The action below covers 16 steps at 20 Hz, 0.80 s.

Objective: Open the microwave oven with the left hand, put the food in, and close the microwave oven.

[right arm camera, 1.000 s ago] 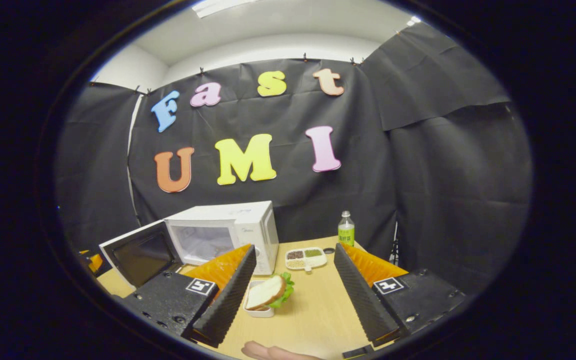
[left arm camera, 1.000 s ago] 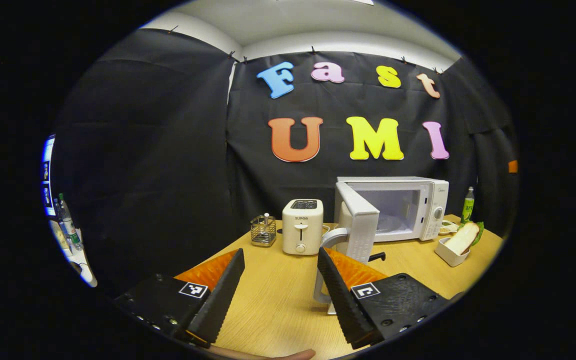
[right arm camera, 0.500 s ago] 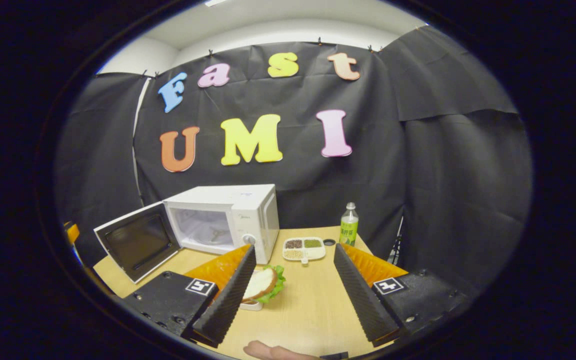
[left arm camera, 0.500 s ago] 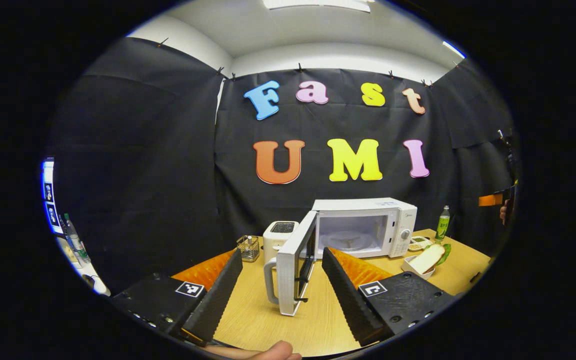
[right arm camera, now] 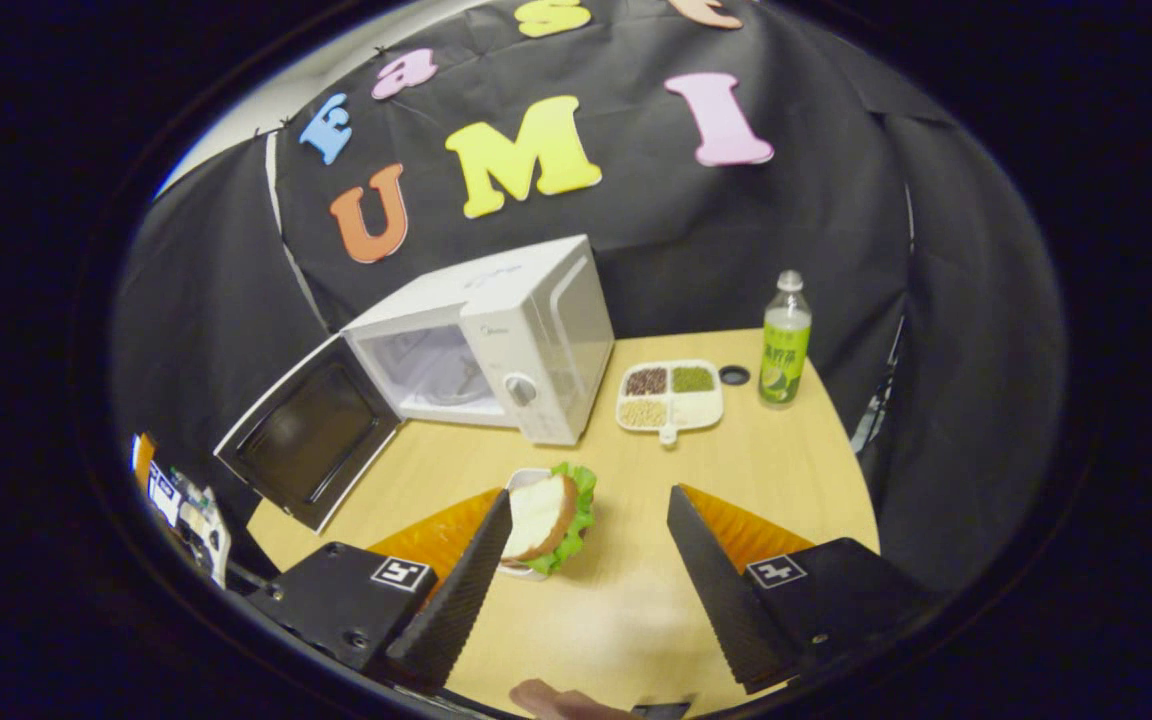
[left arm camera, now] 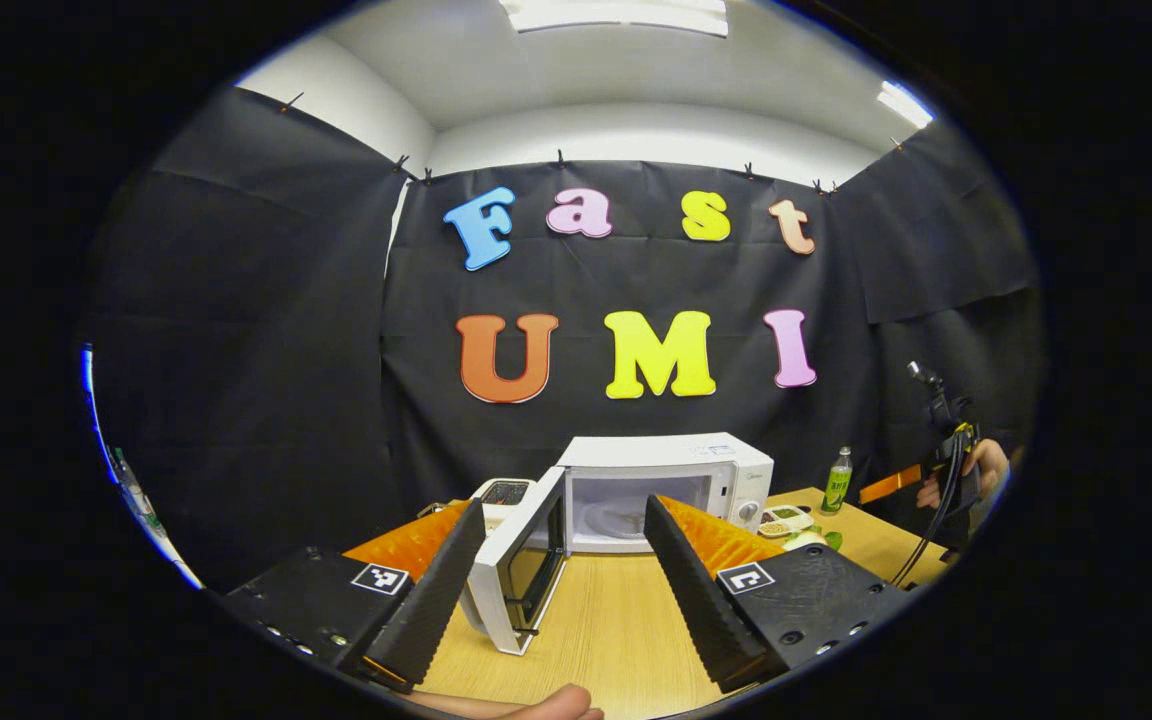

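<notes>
1. Microwave (right arm camera: 496,335) on bench (right arm camera: 756,470) with door (right arm camera: 308,445) swung wide, cavity exposed; opening step judged complete
2. Left gripper (left arm camera: 561,580) now well back from door (left arm camera: 519,575), which half a second ago stood close between its fingers; jaws spread, holding nothing
3. Right gripper (right arm camera: 586,575) tipped downward since a second ago, now looking down on bench; jaws spread, empty
4. Sandwich (right arm camera: 548,515) in small white dish (right arm camera: 521,478), on bench in front of microwave, just beside right gripper's left finger, not yet between fingers
5. Seen far right in left gripper view: hand (left arm camera: 976,470) holding the other gripper
6. Also on bench: bottle (right arm camera: 784,340), divided tray (right arm camera: 671,393), toaster (left arm camera: 503,492)
7. Judged next: right jaws to close on dish, carry into cavity; door left for closing afterwards
</notes>
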Each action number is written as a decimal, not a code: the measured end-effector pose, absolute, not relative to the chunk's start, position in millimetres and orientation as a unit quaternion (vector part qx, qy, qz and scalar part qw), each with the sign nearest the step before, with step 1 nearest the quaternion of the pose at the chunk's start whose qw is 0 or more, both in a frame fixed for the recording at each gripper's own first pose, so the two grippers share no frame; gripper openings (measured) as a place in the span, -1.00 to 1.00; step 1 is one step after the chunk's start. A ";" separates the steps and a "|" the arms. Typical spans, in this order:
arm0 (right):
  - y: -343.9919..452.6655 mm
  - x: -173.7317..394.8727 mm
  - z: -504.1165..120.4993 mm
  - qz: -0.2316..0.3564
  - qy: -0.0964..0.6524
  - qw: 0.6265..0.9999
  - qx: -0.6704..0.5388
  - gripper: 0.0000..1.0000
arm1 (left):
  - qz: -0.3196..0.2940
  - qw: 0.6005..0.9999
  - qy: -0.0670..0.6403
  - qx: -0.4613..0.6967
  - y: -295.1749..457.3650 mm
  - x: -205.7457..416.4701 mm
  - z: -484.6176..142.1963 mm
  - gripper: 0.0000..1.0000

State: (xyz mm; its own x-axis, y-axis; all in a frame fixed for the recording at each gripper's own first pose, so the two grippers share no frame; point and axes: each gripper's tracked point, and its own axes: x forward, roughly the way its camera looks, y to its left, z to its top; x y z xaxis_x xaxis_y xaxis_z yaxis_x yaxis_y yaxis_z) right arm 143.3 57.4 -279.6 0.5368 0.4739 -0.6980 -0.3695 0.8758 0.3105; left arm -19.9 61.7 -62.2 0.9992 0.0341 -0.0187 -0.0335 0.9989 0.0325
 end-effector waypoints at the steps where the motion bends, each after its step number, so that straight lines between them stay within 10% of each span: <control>1: 61.2 147.6 -296.7 0.253 0.445 0.856 0.077 0.99 | 0.017 1.000 0.009 0.016 59.3 -17.3 -62.7 0.92; 13: 121.1 158.2 -362.4 0.357 0.570 0.697 0.249 0.82 | 0.040 0.999 0.021 0.027 60.0 -21.5 -66.9 0.92; 16: 128.1 148.2 -362.9 0.351 0.580 0.688 0.259 -0.43 | 0.030 0.999 0.019 0.025 56.5 -29.2 -62.7 0.92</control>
